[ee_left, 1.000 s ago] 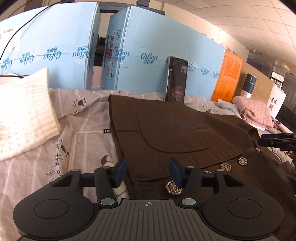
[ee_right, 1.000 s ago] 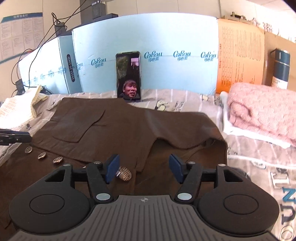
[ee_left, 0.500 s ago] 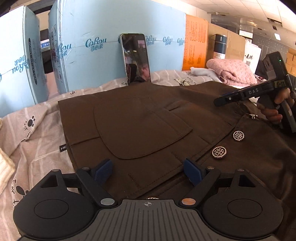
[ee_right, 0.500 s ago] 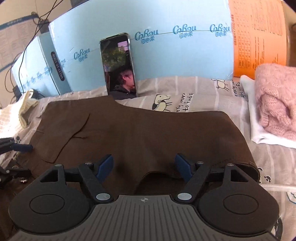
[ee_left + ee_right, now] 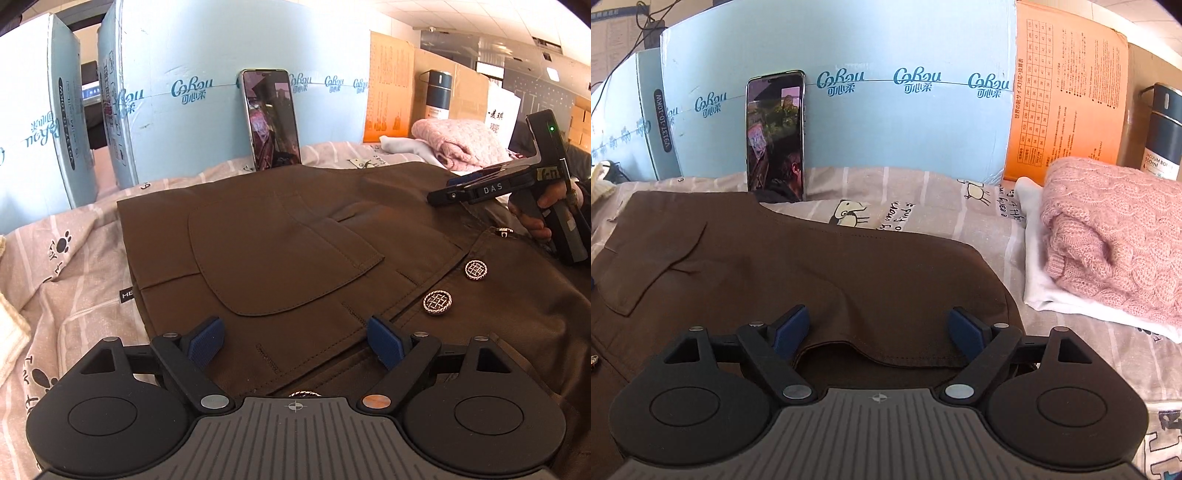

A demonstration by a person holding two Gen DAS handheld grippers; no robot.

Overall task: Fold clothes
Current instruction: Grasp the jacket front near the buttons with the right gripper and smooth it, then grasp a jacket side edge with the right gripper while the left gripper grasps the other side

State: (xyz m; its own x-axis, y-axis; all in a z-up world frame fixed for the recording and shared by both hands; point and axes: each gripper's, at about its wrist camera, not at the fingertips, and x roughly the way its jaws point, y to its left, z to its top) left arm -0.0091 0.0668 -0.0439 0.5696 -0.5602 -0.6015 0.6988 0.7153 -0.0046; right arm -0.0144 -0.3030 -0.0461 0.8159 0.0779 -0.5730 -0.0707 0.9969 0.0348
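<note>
A dark brown jacket (image 5: 280, 251) with a patch pocket and metal buttons (image 5: 437, 302) lies spread on the bed, partly folded. It also fills the lower left of the right wrist view (image 5: 812, 273). My left gripper (image 5: 295, 341) is open and empty, low over the jacket's left front near the pocket. My right gripper (image 5: 877, 332) is open and empty over the jacket's folded right edge. The right gripper also shows from the side in the left wrist view (image 5: 465, 192), held in a hand above the jacket.
A phone (image 5: 271, 120) leans upright against light blue boxes (image 5: 184, 96) behind the jacket. A folded pink sweater (image 5: 1115, 236) on white cloth lies at the right, with an orange box (image 5: 1067, 88) and a dark flask (image 5: 1161, 133) behind. The bed sheet (image 5: 70, 266) is striped.
Both grippers have opened wider and moved forward over the jacket. The left view swung right, so the cream knit at the left has almost left the frame.
</note>
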